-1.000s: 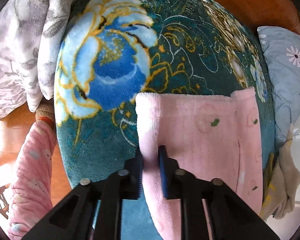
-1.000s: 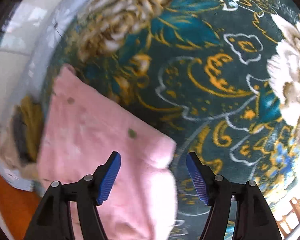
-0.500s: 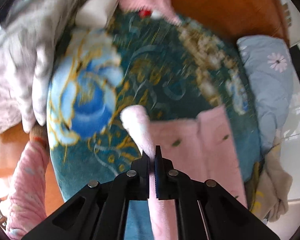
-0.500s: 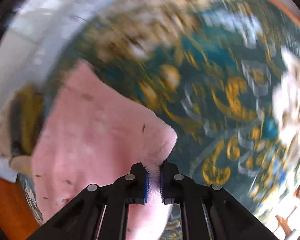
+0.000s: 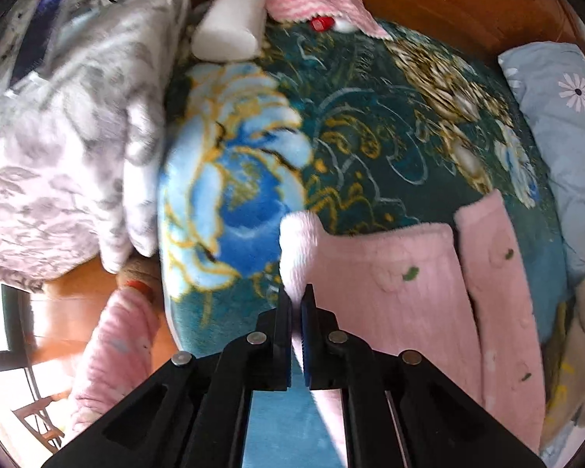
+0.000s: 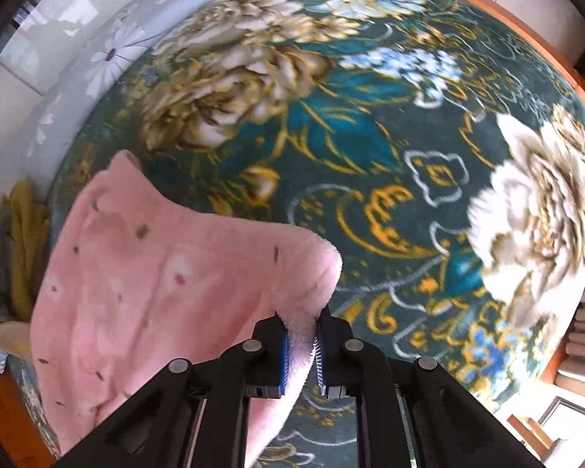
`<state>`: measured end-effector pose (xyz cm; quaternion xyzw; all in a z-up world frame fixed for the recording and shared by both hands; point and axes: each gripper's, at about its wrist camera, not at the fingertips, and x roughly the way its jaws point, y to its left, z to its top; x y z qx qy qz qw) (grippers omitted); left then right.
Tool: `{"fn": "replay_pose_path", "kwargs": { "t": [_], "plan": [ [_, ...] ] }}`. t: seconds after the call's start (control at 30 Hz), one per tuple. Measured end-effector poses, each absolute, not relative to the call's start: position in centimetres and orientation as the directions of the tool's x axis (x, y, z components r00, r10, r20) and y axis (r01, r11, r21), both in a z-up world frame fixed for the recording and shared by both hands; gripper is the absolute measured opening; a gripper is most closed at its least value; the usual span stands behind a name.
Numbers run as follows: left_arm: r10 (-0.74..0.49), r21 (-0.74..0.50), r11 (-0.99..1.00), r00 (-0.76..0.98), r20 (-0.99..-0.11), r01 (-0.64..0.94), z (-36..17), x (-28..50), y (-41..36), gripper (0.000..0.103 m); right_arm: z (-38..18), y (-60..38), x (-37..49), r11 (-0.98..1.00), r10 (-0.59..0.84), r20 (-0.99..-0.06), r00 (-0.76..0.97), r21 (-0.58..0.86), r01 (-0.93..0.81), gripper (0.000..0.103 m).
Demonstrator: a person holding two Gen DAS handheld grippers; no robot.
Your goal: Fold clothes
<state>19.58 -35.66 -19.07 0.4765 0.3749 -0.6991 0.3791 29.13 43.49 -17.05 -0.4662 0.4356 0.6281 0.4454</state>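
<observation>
A pink fleece garment (image 5: 401,296) with small green flecks lies on a dark teal floral blanket (image 5: 370,124). My left gripper (image 5: 296,300) is shut on its near left corner, and that corner stands up in a pale fold above the fingers. In the right wrist view the same pink garment (image 6: 156,280) spreads to the left, and my right gripper (image 6: 302,323) is shut on its other corner, lifted off the blanket (image 6: 370,117). The cloth hangs down between the two grippers below the fingers.
A grey-and-white floral quilt (image 5: 50,179) is piled at the left, with a white pillow roll (image 5: 230,27) and a pink cloth (image 5: 323,4) at the far end. A pale blue pillow (image 5: 565,124) lies right. Yellow and beige clothes (image 6: 19,241) sit beside the pink garment.
Both grippers closed on the pink garment's corners: the left from nearly closed, the right from wide open. Both have since lifted the corners up off the blanket.
</observation>
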Motion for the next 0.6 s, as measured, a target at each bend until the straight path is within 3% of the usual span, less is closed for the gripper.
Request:
{"fn": "replay_pose_path", "kwargs": {
  "t": [0.1, 0.2, 0.27, 0.3, 0.43, 0.57, 0.6],
  "plan": [
    [-0.187, -0.130, -0.415, -0.224, -0.956, 0.900, -19.5, 20.0, -35.8, 0.003, -17.7, 42.8, 28.4, -0.284, 0.156, -0.984, -0.089, 0.041, -0.958, 0.013],
    [-0.145, -0.156, -0.412, -0.234, -0.961, 0.898, -20.1, 20.2, -35.5, 0.004, -17.7, 43.1, 27.9, -0.253, 0.154, -0.985, -0.079, 0.037, -0.967, 0.015],
    [-0.123, -0.185, -0.404, -0.254, -0.959, 0.896, -19.6, 20.0, -35.8, 0.005, -17.2, 43.3, 28.1, -0.235, 0.169, -0.982, -0.089, 0.048, -0.971, 0.034],
    [-0.118, -0.200, -0.394, -0.265, -0.957, 0.897, -19.3, 19.9, -36.1, 0.006, -17.0, 43.3, 28.2, -0.226, 0.177, -0.980, -0.095, 0.054, -0.973, 0.051],
    [-0.106, -0.298, -0.335, -0.350, -0.931, 0.894, -17.7, 19.0, -37.0, 0.030, -14.1, 43.3, 23.6, -0.307, 0.255, -0.947, -0.196, 0.113, -0.945, 0.055],
    [-0.017, -0.409, -0.360, -0.444, -0.896, 0.839, -16.9, 16.9, -35.5, 0.032, -11.3, 43.2, 19.0, -0.392, 0.318, -0.900, -0.299, 0.162, -0.905, 0.058],
    [0.013, -0.422, -0.374, -0.451, -0.893, 0.826, -17.0, 16.2, -34.7, 0.032, -11.4, 42.4, 16.9, -0.439, 0.271, -0.901, -0.339, 0.197, -0.877, 0.060]
  ]
}}
